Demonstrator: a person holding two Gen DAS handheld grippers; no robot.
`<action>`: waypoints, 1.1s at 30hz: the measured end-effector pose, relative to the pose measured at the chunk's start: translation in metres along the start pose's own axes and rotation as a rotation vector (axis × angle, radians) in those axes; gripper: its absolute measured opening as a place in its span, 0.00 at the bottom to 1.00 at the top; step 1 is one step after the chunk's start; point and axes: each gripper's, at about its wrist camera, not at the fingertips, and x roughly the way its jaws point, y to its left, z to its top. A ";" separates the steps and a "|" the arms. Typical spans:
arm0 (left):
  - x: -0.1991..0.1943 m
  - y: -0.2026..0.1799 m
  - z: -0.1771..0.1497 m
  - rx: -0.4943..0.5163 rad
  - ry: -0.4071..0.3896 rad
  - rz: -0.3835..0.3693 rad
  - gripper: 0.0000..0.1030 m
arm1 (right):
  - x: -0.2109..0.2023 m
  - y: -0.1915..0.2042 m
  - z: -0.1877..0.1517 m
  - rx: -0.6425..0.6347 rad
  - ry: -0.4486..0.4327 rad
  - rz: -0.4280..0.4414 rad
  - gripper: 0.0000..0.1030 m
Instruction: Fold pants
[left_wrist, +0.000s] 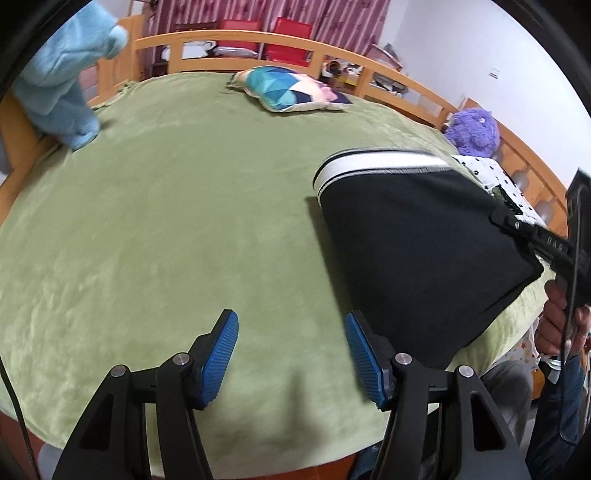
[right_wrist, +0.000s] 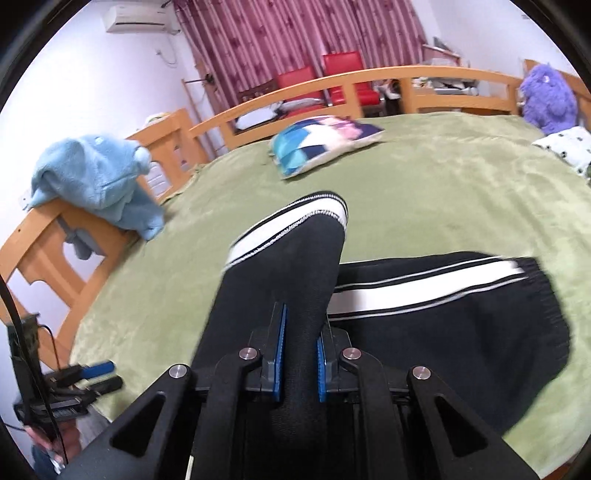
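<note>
Black pants (right_wrist: 443, 325) with white side stripes lie on the green bed cover (right_wrist: 424, 177). My right gripper (right_wrist: 300, 358) is shut on a fold of the black pants fabric and holds a leg lifted and doubled over the rest. In the left wrist view the pants (left_wrist: 417, 258) sit at the right, with the striped edge on top. My left gripper (left_wrist: 291, 354) is open and empty above bare green cover, left of the pants. The right gripper's body (left_wrist: 546, 240) shows at the right edge of that view.
A patterned pillow (left_wrist: 291, 88) lies at the far side of the bed. A light blue plush garment (left_wrist: 62, 81) hangs over the wooden bed rail (left_wrist: 236, 40) at left. A purple plush toy (left_wrist: 474, 129) and a dotted cloth (left_wrist: 495, 173) sit at right.
</note>
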 end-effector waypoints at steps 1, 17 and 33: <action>0.002 -0.005 0.003 0.001 0.001 -0.002 0.59 | -0.004 -0.014 0.000 0.006 0.001 -0.014 0.13; 0.051 -0.094 0.020 0.068 0.078 -0.042 0.59 | -0.018 -0.195 -0.014 0.147 0.055 -0.206 0.17; 0.114 -0.130 0.027 0.040 0.173 -0.157 0.59 | 0.017 -0.230 -0.023 0.192 0.144 -0.118 0.69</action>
